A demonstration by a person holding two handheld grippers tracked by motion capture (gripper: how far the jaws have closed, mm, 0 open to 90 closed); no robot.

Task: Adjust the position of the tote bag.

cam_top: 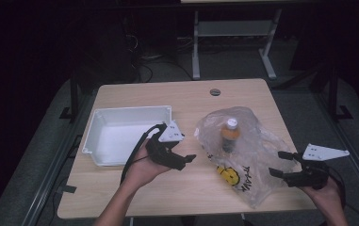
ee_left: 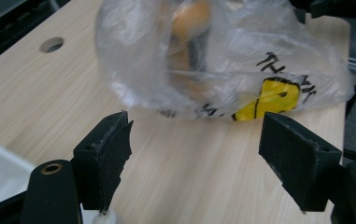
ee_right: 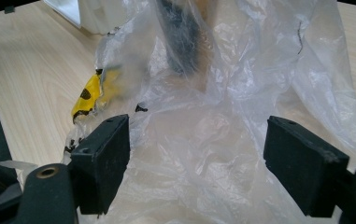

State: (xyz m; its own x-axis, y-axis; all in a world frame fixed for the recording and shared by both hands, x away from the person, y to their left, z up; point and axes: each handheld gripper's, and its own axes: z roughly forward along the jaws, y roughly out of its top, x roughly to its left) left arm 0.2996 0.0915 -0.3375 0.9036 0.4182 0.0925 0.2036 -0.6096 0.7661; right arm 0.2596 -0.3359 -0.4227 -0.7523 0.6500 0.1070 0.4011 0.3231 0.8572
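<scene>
A clear plastic bag (cam_top: 248, 160) with a yellow smiley print (cam_top: 229, 175) lies crumpled on the right half of the wooden table (cam_top: 177, 99). An orange bottle with a white cap (cam_top: 229, 134) stands inside it. My left gripper (cam_top: 186, 161) hovers just left of the bag, open, with bare table between its pads (ee_left: 112, 149); the bag (ee_left: 222, 60) and bottle (ee_left: 189, 37) lie ahead of it. My right gripper (cam_top: 277, 163) is at the bag's right edge, open. Loose plastic (ee_right: 199, 154) lies between its pads (ee_right: 302, 163), which do not press on it.
An empty white bin (cam_top: 120, 134) sits on the table's left side, close behind my left hand. A round cable hole (cam_top: 215, 92) is near the far edge. Beyond the table stand a desk frame (cam_top: 233, 37) and dark floor.
</scene>
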